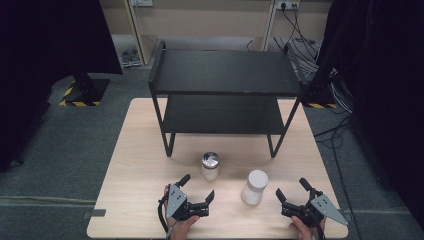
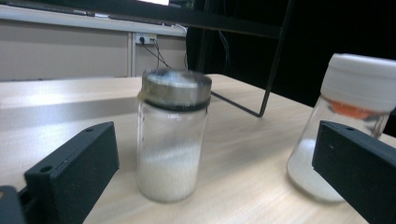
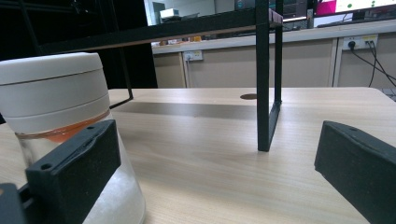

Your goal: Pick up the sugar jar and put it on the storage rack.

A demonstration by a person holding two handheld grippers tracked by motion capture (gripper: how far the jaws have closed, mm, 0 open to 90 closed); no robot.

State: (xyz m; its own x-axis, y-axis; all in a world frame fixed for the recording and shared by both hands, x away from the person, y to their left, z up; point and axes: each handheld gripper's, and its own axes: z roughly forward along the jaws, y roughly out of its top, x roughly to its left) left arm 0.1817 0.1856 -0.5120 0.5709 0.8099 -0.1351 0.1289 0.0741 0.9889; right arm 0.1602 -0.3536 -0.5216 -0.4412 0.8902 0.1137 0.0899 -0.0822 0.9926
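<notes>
While both tools [image 1: 196, 189] [image 1: 292, 190] gape, metal-lidded jar [image 1: 210, 166] and white-lidded jar [image 1: 255, 186] stand apart, bare table [image 1: 135, 165] around.

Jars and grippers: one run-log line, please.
left gripper open, near metal-lid jar | right gripper open, beside white-lid jar | both jars on table

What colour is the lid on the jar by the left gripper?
Silvery metal lid; clearest in the left gripper view.
</notes>
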